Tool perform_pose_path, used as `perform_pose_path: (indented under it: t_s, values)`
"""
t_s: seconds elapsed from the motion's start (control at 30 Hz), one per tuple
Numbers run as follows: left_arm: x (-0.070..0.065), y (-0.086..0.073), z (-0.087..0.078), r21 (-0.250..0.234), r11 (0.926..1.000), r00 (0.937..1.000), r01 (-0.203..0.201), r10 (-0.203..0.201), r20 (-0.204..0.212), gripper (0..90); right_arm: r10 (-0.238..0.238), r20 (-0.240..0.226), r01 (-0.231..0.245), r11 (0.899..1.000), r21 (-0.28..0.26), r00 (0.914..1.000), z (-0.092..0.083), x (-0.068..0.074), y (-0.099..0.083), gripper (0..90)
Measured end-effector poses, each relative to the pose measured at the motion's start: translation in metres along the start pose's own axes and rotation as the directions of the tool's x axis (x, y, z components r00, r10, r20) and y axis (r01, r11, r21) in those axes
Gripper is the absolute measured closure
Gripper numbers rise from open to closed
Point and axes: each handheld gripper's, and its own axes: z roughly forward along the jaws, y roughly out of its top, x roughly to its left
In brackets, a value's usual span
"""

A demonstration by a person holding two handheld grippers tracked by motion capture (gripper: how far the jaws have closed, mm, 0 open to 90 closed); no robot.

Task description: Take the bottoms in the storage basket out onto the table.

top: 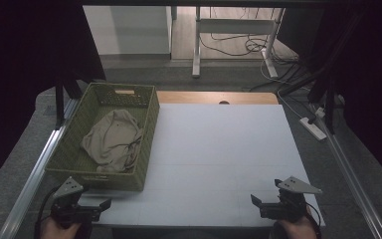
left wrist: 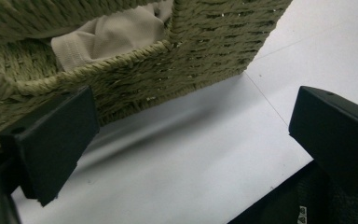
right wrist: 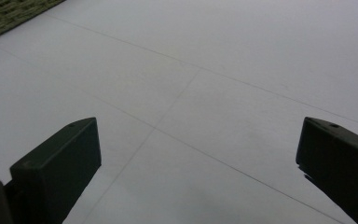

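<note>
Item: beige cloth (top: 112, 140), crumpled inside the green woven basket (top: 150, 124) at the table's (top: 219, 149) left edge. Left gripper (top: 105, 203): jaws wide, empty, just before the basket's near wall; cloth lies ahead and above. Right gripper (top: 255, 200): jaws wide, empty, well apart over bare table. Left is nearer.

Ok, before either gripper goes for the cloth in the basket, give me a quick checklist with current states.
1. Left gripper open, nothing between its fingers: ok.
2. Right gripper open, nothing between its fingers: ok.
3. Beige cloth lies inside the woven basket: ok.
4. Cloth bunched, a fold to grab on top: ok.
5. Basket stands flat at the left edge of the white table: ok.
6. Whether anything lies under the cloth: cannot tell.
</note>
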Motion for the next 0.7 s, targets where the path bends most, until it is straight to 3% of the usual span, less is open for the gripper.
perform_pose_path:
  t_s: [0.23, 0.7]
  values:
    - [0.0009, 0.0004, 0.0010, 0.011, 0.9999, 0.9999, 0.003, -0.003, 0.010, 1.3, 0.000, 0.008, 0.000, 1.000, 0.012, 1.0000, 0.0013, 0.0001, 0.0005, 0.3]
    - [0.0009, 0.0022, 0.0037, 0.040, 0.9992, 0.9998, -0.003, 0.002, 0.021, 1.2, 0.013, -0.043, -0.011, 1.000, 0.028, 0.9990, 0.0030, -0.0028, 0.0004, 0.4]
